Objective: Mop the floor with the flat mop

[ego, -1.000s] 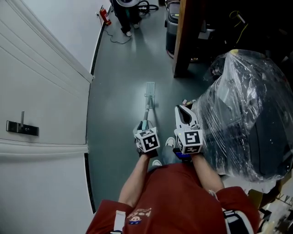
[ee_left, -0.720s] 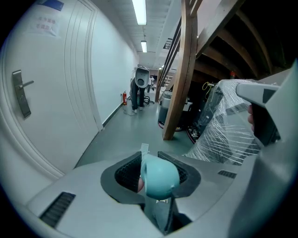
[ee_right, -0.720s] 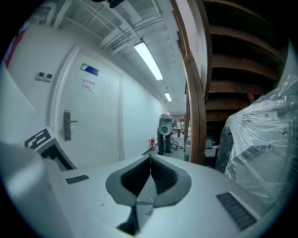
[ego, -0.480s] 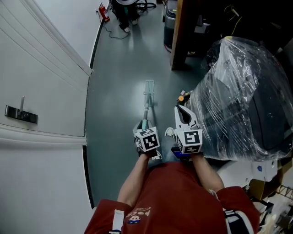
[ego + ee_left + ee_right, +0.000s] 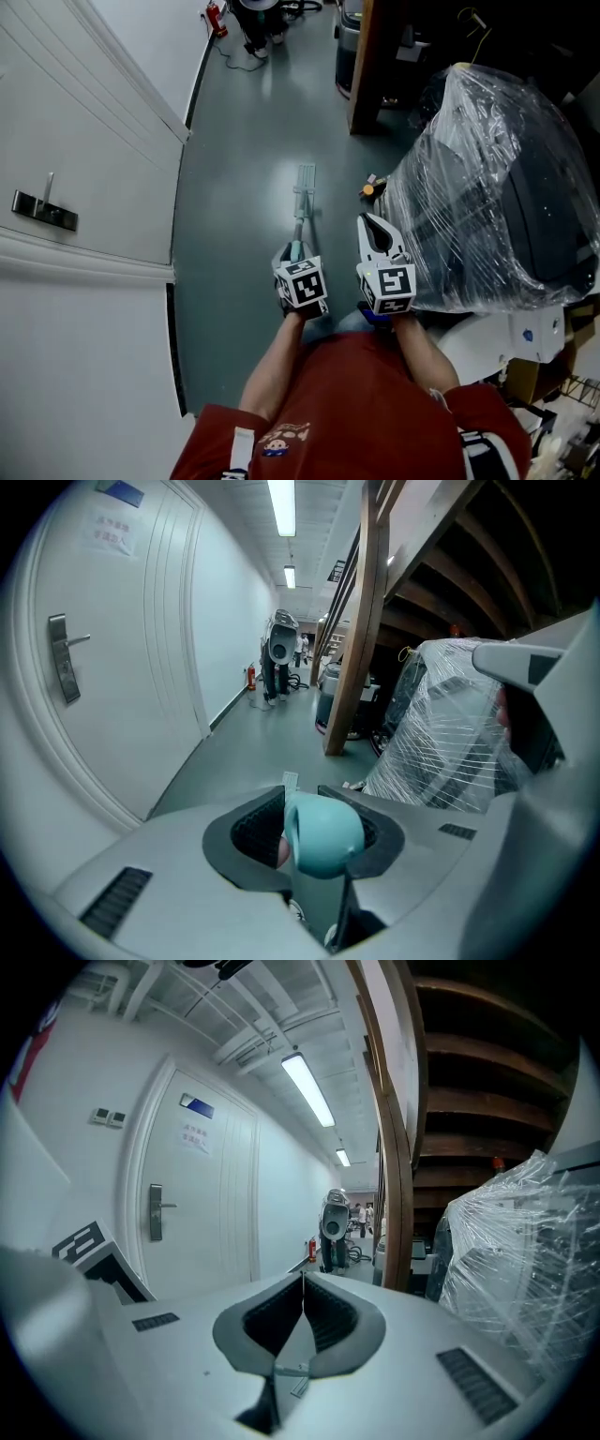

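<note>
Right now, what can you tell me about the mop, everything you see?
The mop is a thin pale pole with a flat, narrow rectangular head that lies on the grey-green floor ahead of the person. Its top end is a rounded teal grip, plastic by the look, clamped between the jaws of the left gripper. The pole slants down and forward.

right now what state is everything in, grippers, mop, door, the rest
left gripper: shut on the teal end of the flat mop's handle
right gripper: shut, nothing between its jaws
flat mop: head flat on the floor, handle tilted up to the left gripper
door: closed
ceiling light: on
bulky object: wrapped in clear plastic
</note>
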### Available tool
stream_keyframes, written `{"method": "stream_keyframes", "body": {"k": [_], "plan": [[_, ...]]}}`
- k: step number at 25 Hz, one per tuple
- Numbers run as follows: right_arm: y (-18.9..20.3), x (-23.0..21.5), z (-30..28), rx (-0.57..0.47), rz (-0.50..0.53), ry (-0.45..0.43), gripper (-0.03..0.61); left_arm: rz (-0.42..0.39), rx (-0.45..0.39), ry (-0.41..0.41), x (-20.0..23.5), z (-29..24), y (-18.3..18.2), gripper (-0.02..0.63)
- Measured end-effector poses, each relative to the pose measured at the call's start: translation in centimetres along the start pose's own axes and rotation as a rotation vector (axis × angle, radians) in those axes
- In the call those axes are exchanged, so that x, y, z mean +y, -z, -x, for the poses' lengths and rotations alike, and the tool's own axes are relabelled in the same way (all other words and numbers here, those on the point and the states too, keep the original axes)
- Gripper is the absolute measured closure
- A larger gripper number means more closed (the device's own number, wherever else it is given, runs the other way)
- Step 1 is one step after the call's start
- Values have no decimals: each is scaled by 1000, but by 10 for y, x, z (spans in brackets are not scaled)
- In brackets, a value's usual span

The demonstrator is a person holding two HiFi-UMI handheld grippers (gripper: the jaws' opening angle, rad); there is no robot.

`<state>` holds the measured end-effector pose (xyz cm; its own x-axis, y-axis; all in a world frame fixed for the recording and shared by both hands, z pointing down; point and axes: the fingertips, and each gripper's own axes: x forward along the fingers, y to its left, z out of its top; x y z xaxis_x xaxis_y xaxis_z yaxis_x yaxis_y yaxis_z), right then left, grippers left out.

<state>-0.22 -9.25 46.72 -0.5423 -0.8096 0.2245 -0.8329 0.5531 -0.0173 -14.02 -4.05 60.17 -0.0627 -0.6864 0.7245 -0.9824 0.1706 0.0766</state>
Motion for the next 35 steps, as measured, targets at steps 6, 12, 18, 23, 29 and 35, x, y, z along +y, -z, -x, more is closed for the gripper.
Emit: {"method": "stream_keyframes", "body": {"k": [6, 12, 18, 23, 29, 35], "plan": [[14, -14, 40, 17, -15, -5, 560, 12, 0, -22, -23, 25, 25, 491], [27, -26, 89, 9, -35, -7, 560, 9, 13, -35, -49, 54, 62, 491], [42, -30, 135, 10, -43, -11, 560, -1, 15, -45, -71, 79, 93, 491], [54, -29, 173, 15, -45, 2, 560, -2, 8, -50, -81, 105, 118, 491], [66, -16, 214, 19, -63, -14, 560, -5, 19, -52, -86, 138, 154, 491], [71, -1, 238, 16, -62, -10, 560, -18, 22, -41, -84, 162, 175, 491]]}}
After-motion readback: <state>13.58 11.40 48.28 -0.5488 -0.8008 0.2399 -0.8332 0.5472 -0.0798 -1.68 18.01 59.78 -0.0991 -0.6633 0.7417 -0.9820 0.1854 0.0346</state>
